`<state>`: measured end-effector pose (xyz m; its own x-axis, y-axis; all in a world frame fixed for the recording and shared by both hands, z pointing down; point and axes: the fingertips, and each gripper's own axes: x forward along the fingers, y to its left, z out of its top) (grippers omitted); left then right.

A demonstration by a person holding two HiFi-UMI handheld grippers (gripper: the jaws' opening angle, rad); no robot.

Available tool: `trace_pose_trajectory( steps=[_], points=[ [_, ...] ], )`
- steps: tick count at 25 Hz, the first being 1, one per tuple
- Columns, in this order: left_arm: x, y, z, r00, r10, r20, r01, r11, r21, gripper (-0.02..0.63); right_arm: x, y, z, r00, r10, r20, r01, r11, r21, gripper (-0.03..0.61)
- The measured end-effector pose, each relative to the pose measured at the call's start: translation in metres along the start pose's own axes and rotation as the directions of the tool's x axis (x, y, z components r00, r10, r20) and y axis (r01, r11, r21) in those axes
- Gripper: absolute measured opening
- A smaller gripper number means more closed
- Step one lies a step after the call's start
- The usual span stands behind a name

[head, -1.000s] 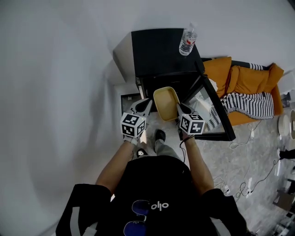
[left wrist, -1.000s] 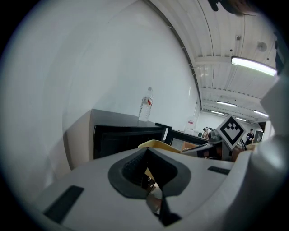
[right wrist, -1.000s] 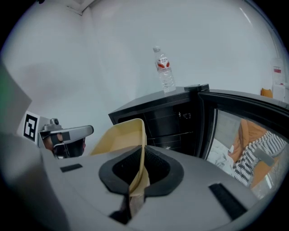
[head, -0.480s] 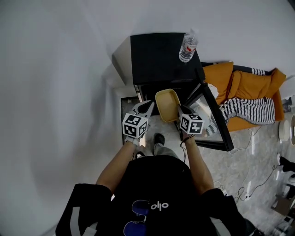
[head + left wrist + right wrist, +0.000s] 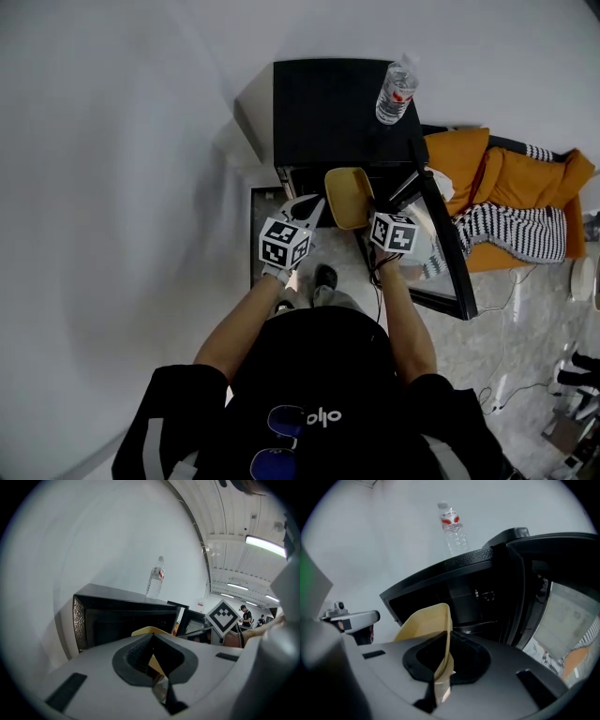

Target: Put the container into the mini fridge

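Observation:
A pale yellow container (image 5: 349, 197) hangs tilted at the mouth of the black mini fridge (image 5: 328, 103), whose glass door (image 5: 442, 246) swings open to the right. My left gripper (image 5: 314, 208) is shut on the container's left rim (image 5: 150, 631). The right gripper (image 5: 373, 214) is shut on the right rim (image 5: 424, 625), which runs down between its jaws. In the right gripper view the fridge's dark inside (image 5: 487, 597) lies just beyond the container. The left gripper view shows the fridge front (image 5: 122, 616) close ahead.
A clear water bottle (image 5: 396, 92) stands on the fridge's top at its right rear corner. An orange seat (image 5: 506, 178) with a striped cloth (image 5: 511, 230) lies right of the door. Cables (image 5: 506, 375) trail on the floor. A white wall runs along the left.
Both grippers have carried the container forward, from in front of the door to the fridge's opening, and it now stands more on edge. The grips are unchanged.

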<state>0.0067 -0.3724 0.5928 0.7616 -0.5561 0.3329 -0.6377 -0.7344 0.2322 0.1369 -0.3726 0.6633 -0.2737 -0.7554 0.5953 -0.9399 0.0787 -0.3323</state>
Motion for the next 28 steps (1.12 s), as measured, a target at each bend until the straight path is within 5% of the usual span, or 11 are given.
trace_pose_trajectory(
  steps=[28],
  points=[
    [0.044, 0.034, -0.002, 0.999, 0.035, -0.029, -0.035, 0.999, -0.011, 0.006, 0.091, -0.023, 0.040, 1.000, -0.008, 0.009, 0.008, 0.999, 0.047, 0.021]
  ],
)
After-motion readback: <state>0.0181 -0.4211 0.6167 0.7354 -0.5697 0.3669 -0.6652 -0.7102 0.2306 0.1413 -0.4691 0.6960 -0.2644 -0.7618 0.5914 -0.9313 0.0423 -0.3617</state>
